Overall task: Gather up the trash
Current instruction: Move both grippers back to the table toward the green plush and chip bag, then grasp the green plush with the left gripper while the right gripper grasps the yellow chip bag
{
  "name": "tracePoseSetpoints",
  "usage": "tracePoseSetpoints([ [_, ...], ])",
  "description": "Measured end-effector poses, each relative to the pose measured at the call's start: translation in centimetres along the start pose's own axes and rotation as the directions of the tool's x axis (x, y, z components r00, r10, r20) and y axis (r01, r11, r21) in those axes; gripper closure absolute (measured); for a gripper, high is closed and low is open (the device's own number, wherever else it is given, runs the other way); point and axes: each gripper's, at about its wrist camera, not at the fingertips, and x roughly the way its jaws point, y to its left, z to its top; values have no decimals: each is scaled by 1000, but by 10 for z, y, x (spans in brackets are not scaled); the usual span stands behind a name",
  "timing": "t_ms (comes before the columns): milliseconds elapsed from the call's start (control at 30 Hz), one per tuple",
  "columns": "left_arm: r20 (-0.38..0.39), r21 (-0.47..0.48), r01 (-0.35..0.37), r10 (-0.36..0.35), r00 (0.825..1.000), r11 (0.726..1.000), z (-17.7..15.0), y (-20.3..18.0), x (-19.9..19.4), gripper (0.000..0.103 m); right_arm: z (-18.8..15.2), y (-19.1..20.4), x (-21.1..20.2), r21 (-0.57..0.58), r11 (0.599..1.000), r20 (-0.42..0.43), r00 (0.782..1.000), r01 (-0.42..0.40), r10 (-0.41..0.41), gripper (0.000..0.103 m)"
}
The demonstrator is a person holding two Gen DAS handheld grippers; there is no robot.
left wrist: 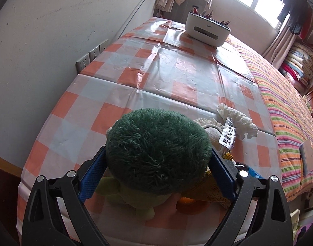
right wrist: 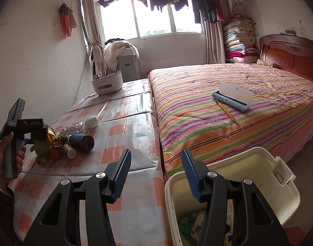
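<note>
My left gripper is closed around a green plush toy on the checked table; it also shows in the right wrist view. Beside the toy lie a foil blister pack, crumpled white tissue, a yellow wrapper, an orange and a dark can. My right gripper is open and empty, above the table edge and a cream trash bin holding some packaging.
A white pen-holder box stands at the table's far end. A striped bed lies to the right with a grey case and pencil. Wall sockets are on the left.
</note>
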Motion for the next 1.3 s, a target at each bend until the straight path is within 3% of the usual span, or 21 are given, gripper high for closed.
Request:
tracePoseSetpoints([
  [200, 9, -27, 27, -27, 1000, 999, -1, 7, -5, 26, 28, 42, 23, -89, 989, -6, 993, -121, 121, 53],
  [400, 15, -28, 26, -25, 1000, 999, -3, 9, -11, 29, 39, 94, 63, -201, 952, -95, 972, -232, 216, 53],
  [633, 31, -33, 22, -21, 999, 999, -3, 15, -20, 29, 31, 165, 98, -368, 859, -214, 931, -357, 295, 53],
  [767, 44, -41, 26, -24, 999, 999, -3, 19, -27, 29, 25, 200, 118, -431, 807, -280, 910, -404, 306, 53],
  [1000, 60, -55, 36, -32, 998, 998, -2, 27, -36, 29, 23, 240, 137, -531, 744, -287, 912, -405, 292, 53],
  [1100, 71, -61, 38, -33, 997, 997, -2, 29, -41, 29, 22, 253, 146, -558, 713, -308, 904, -425, 298, 53],
  [1300, 86, -62, 45, -40, 996, 997, -3, 31, -49, 29, 9, 271, 165, -616, 672, -343, 908, -411, 241, 53],
])
